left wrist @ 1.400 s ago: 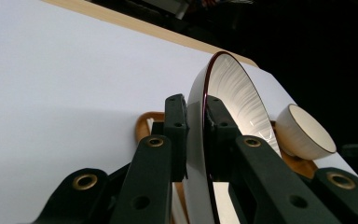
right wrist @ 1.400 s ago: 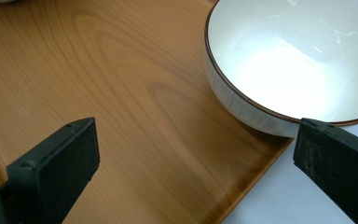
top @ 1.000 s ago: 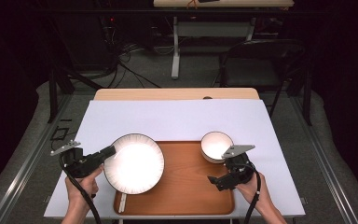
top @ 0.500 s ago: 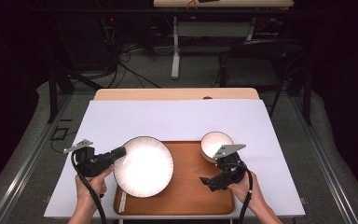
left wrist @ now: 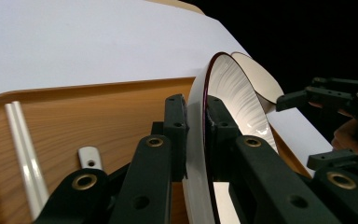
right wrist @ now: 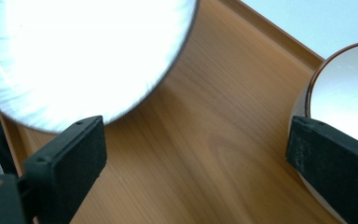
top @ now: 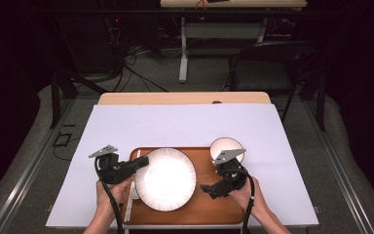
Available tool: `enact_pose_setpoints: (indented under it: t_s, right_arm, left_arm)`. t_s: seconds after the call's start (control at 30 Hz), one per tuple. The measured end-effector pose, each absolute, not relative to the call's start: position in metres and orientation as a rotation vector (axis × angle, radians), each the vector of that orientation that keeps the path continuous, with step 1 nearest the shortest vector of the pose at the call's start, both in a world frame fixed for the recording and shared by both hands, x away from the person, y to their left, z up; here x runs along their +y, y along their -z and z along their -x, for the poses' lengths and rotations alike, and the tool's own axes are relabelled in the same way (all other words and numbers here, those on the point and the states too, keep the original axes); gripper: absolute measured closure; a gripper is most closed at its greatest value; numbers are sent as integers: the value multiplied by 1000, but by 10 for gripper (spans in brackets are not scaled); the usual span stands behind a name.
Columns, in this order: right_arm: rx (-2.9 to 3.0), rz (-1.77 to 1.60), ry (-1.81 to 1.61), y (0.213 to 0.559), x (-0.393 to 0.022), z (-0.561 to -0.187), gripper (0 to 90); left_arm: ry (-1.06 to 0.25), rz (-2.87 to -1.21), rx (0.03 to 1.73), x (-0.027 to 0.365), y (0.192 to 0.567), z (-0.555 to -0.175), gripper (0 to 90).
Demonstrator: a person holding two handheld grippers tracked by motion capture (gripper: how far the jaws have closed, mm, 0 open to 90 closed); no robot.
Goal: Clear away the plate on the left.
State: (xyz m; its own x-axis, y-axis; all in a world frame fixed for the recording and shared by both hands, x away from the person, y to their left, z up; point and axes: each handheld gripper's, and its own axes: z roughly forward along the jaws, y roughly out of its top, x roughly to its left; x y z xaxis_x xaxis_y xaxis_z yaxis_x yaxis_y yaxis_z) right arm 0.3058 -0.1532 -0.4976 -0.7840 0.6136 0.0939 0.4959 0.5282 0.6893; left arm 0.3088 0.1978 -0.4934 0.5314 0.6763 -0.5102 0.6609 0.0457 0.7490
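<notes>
You had the left tongs (top: 143,161) clamped on the rim of the plate (top: 165,178), carrying it low over the wooden tray (top: 209,214) on the tabletop (top: 185,124), your left hand (top: 111,191) level and reaching in sideways from the tray's left edge. That thin edge grip could have let the plate tip or slide out, or clip the bowl (top: 226,147) at the tray's far right corner. Your right tongs (top: 205,189) hung apart with nothing between them, their jaws having just been closing a touch, angled down between plate and bowl.
</notes>
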Motion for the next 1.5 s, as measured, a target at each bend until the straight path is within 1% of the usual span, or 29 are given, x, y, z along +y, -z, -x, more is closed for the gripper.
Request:
enact_pose_setpoints:
  t_s: [0.13,0.2,0.43,0.5,0.67,0.83,1.07,1.17,1.37,1.47,1.5]
  right_arm:
    - [2625,-973,-1123,500,-151,-310,154]
    - [2634,-987,-1122,501,-149,-313,215]
    - [2683,-1026,-1123,508,-141,-320,384]
    - [2702,-1043,-1127,511,-142,-321,421]
    - [2706,-1118,-1143,516,-145,-324,570]
    - [2683,-1185,-1110,519,-146,-326,685]
    - [2658,-1221,-1063,522,-145,-327,739]
    - [2649,-1221,-1056,521,-145,-326,743]
    - [2628,-1208,-1053,521,-143,-324,741]
    - [2615,-1189,-1036,521,-141,-323,731]
    - [2616,-1191,-1031,522,-140,-323,729]
  left_arm:
    - [-2,-1660,1133,188,495,-310,817]
    - [5,-1667,1122,184,496,-311,816]
    - [27,-1694,1083,170,498,-312,815]
    - [33,-1701,1079,167,499,-313,814]
    - [44,-1719,1072,160,505,-315,812]
    - [62,-1728,1081,158,511,-318,813]
    - [69,-1749,1092,158,517,-321,802]
    - [68,-1759,1092,159,520,-323,805]
    - [-51,-1855,1076,152,520,-323,820]
    - [-86,-1897,1073,150,521,-323,825]
    - [-77,-1892,1080,151,522,-324,825]
